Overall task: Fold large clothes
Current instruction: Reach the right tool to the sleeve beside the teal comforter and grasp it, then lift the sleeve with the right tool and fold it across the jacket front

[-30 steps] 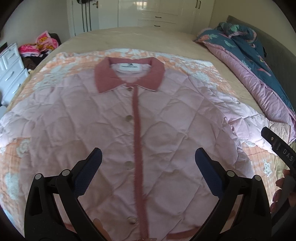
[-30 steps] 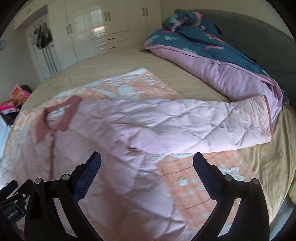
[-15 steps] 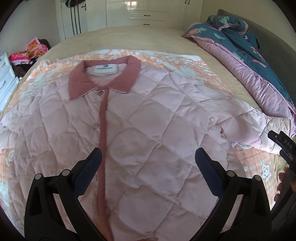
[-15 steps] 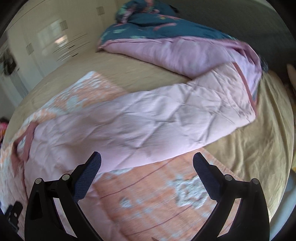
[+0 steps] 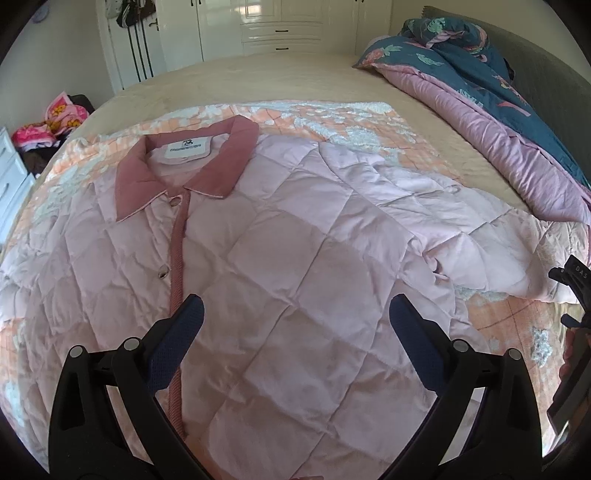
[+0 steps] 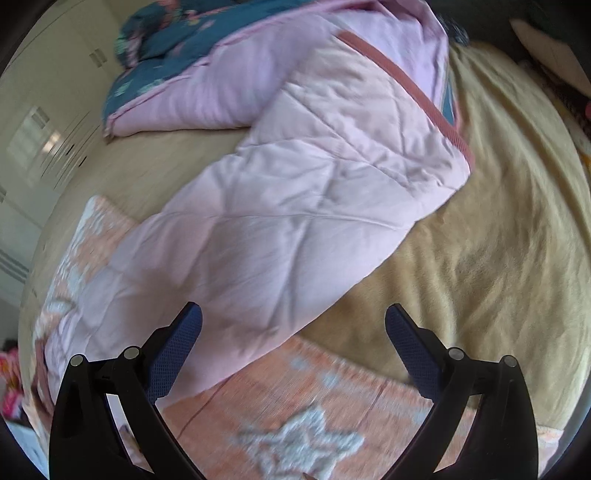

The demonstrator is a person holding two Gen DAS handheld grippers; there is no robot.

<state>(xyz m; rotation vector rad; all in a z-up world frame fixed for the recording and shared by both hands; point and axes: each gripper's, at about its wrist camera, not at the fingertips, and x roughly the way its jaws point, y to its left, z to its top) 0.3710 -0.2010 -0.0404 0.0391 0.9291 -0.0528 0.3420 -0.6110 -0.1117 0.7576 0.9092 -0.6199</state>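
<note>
Spreading wide at the bottom of the left wrist view, the left tongs (image 5: 295,325) hold nothing, their blue-padded fingers (image 5: 177,343) standing apart above the pale pink quilted jacket (image 5: 288,258), which lies flat, front up and buttoned, across the middle of the frame. Its darker pink collar (image 5: 184,162) sits at upper left with a white label inside, and a dark pink placket runs down from it toward the left finger. Under the jacket lies an orange and white patterned blanket (image 5: 332,118), and under that the beige bed (image 5: 258,77). Along the right edge of that view a teal and pink duvet (image 5: 498,96) is heaped, white wardrobes (image 5: 280,26) fill the top, a white chest of drawers (image 5: 11,177) shows at far left, and a bright pink bundle (image 5: 48,122) sits beyond it. The right tongs (image 6: 293,328) are likewise spread wide and empty, low in the blurred right wrist view. Only this view shows the jacket's sleeve (image 6: 295,206) stretched out to its dark pink cuff (image 6: 410,88) at upper right, the cuff end lying up against the duvet, with bare beige sheet to the right and patterned blanket beneath the fingers. Only the left view shows the collar, buttons and body; at its right edge part of the other tool (image 5: 576,280) peeks in.
</note>
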